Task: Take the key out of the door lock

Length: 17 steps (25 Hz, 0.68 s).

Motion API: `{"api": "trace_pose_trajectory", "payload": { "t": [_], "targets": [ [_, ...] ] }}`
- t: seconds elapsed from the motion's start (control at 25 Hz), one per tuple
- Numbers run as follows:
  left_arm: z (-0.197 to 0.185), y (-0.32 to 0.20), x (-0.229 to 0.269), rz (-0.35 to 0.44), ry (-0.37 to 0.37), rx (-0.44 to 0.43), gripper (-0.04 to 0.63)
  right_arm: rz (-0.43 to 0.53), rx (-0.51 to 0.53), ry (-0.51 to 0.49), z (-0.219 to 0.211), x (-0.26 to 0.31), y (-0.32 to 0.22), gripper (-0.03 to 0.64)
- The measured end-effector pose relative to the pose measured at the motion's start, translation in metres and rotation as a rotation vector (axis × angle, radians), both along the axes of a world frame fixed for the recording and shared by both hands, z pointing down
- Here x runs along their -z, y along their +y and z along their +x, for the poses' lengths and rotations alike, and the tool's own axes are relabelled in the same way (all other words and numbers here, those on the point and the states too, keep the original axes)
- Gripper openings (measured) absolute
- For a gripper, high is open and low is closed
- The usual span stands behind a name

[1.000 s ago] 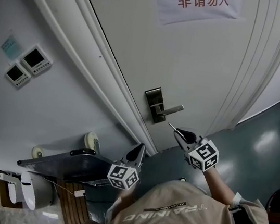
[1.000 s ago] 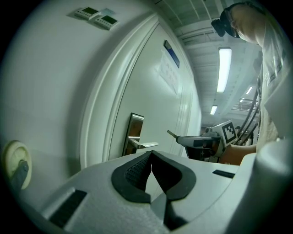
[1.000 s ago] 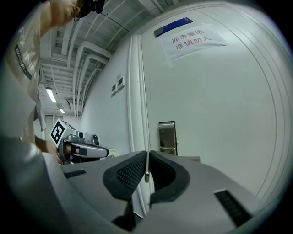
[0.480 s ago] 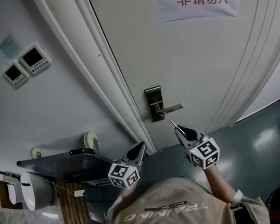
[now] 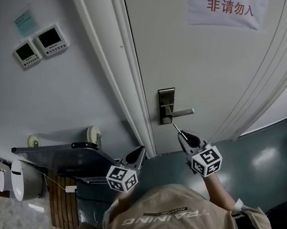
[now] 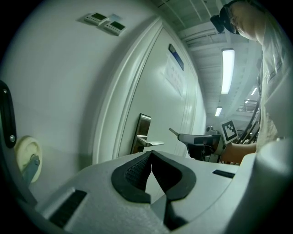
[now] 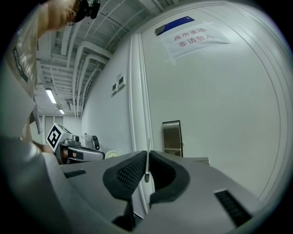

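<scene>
The white door (image 5: 214, 74) carries a paper sign (image 5: 228, 8) reading "非请勿入", and the person's shirt (image 5: 170, 218) is printed "TRAINING". Just below the lock plate (image 5: 165, 105), the right gripper (image 5: 182, 136) clamps the key (image 5: 176, 128) clear of the lock. The left gripper (image 5: 141, 151) is closed on nothing.

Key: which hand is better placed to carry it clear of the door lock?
Right. The right gripper is shut on the key, whose tip sits just off the door lock. The left gripper is shut, empty, and lower.
</scene>
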<state>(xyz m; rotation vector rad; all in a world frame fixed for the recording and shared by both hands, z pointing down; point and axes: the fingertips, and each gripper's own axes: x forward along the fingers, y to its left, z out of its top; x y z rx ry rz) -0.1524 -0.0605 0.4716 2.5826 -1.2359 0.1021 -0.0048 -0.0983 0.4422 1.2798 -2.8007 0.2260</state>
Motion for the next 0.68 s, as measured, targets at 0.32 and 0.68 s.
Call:
{"api": "trace_pose_trajectory", "payload": {
  "t": [0.32,0.68],
  "targets": [
    [0.007,-0.002,-0.001,-0.008,-0.008,-0.057,0.009,-0.045,-0.004,0.023,-0.009,-0.012,0.001,0.028],
    [-0.003,-0.034,-0.007,-0.010,-0.022,-0.121,0.009,-0.004,0.009,0.066,-0.037,-0.009,-0.020,0.028]
  ]
}}
